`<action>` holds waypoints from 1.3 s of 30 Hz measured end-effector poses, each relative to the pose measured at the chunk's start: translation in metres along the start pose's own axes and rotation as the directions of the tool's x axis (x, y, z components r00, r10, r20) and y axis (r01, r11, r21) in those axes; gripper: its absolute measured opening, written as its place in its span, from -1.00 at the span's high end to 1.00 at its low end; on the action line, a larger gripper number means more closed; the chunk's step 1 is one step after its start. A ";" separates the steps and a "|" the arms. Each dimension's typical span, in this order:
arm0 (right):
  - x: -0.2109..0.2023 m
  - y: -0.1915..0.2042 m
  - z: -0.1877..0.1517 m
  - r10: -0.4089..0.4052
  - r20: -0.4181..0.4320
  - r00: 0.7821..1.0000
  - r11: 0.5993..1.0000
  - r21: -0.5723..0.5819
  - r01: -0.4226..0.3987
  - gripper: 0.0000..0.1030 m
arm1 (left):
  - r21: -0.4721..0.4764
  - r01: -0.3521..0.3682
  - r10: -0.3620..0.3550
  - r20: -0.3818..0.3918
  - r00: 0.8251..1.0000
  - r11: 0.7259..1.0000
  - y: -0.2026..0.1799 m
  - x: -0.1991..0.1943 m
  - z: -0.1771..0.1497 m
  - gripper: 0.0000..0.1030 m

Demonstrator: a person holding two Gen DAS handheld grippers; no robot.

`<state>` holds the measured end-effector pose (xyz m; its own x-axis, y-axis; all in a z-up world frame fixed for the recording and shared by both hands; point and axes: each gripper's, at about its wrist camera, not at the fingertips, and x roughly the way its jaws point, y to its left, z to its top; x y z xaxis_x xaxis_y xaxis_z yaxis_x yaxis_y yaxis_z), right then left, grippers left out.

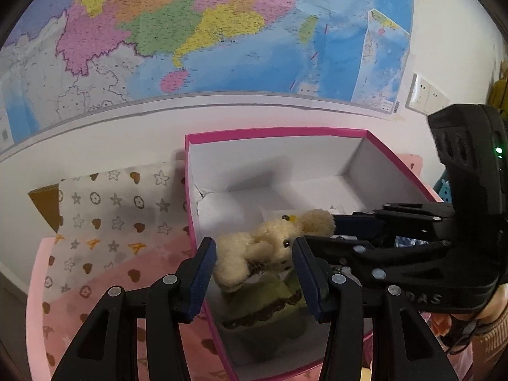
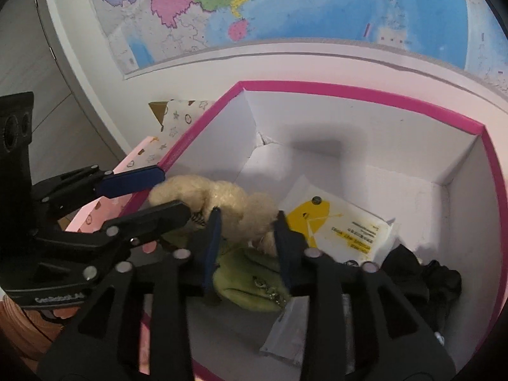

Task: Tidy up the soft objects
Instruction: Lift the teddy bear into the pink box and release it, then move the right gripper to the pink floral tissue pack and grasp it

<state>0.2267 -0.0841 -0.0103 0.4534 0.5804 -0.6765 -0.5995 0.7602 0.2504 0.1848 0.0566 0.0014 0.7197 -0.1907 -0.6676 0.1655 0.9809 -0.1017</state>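
A cream plush bear (image 1: pixel 260 247) with a green skirt (image 1: pixel 270 298) hangs over the near left part of an open pink box (image 1: pixel 276 131) with a white inside. My left gripper (image 1: pixel 254 243) is shut on the bear, one pad on its arm and the other on its face. The right gripper (image 1: pixel 317 230) reaches in from the right, open, with the bear's ear at its tips. In the right wrist view the right gripper (image 2: pixel 248 212) stands open around the bear (image 2: pixel 228 200), while the left gripper (image 2: pixel 174 190) pinches it from the left above the box (image 2: pixel 349 92).
On the box floor lie a yellow-and-white packet (image 2: pixel 343 228), a black cloth item (image 2: pixel 422 276) and a white packet (image 2: pixel 285 333). A star-patterned cloth (image 1: pixel 111 216) lies left of the box on a pink surface (image 1: pixel 127 285). A wall map (image 1: pixel 222 31) hangs behind. A hand (image 1: pixel 489 311) holds the right gripper.
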 end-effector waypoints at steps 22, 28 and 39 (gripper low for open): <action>-0.104 -0.015 -0.049 0.086 0.163 0.983 0.994 0.050 -0.095 0.15 | -0.036 0.137 -0.134 0.079 0.988 0.990 -0.024 -0.058 -0.031 -0.17; -0.142 -0.027 -0.081 0.067 0.200 0.977 0.993 0.083 -0.086 0.11 | -0.005 0.222 -0.220 0.093 0.971 0.975 -0.045 -0.080 -0.048 -0.23; -0.155 -0.078 -0.155 -0.046 0.121 0.992 0.960 0.280 0.011 0.06 | 0.015 0.364 -0.363 -0.038 0.931 0.931 -0.095 -0.059 -0.086 -0.23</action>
<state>0.1009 -0.2785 -0.0327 0.5573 0.5757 -0.5984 -0.3857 0.8177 0.4274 0.0688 -0.0220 -0.0128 0.5848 -0.5320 -0.6124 0.4262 0.8438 -0.3261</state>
